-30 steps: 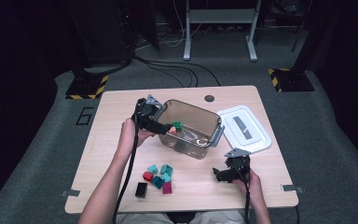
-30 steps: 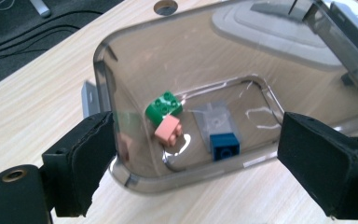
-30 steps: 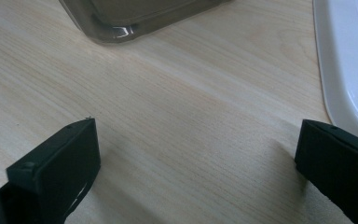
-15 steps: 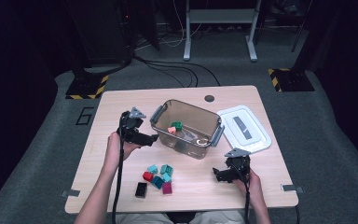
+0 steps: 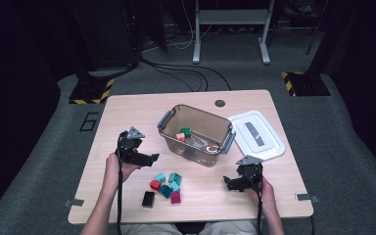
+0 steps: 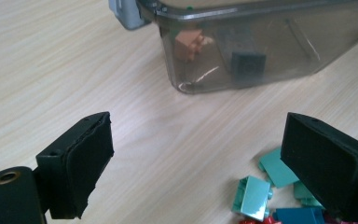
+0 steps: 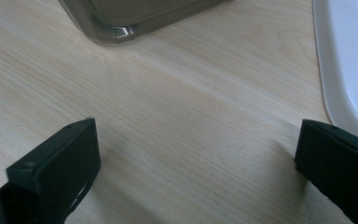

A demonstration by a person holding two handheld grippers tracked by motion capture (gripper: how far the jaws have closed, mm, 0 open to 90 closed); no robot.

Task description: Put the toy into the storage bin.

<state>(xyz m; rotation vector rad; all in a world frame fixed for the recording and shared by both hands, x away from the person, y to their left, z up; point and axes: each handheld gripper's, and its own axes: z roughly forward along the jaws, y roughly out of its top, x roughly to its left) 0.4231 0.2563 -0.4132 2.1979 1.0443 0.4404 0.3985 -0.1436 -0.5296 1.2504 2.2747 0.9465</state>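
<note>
left hand-held gripper (image 5: 149, 157): jaws wide apart, nothing between them, held just above the desk (image 5: 127, 112) on the person's left side, pointing toward the loose blocks. in the left gripper view the jaws frame bare desk surface, w/ the block pile (image 6: 279, 196) at lower right, beside the right-hand jaw.

right hand-held gripper (image 5: 230, 182): jaws wide apart, empty, low over the desk near its front edge, right side. right gripper view: bare wood between the jaws, bin corner at top, white lid (image 7: 349, 60) at the right edge.

block pile (image 5: 165, 185): teal, red, magenta pcs clustered on the desk in front of the bin, between the two grippers, closer to the left one. black block (image 5: 148, 199) lies just apart from the cluster, nearer the front edge.

clear bin (image 5: 196, 134): upright at desk centre, lid off, grey latch handles at both ends. inside: green block (image 5: 185, 131) and pink block (image 5: 180, 137), touching or nearly so. the lid lies flat on the desk, just right of the bin.
</note>
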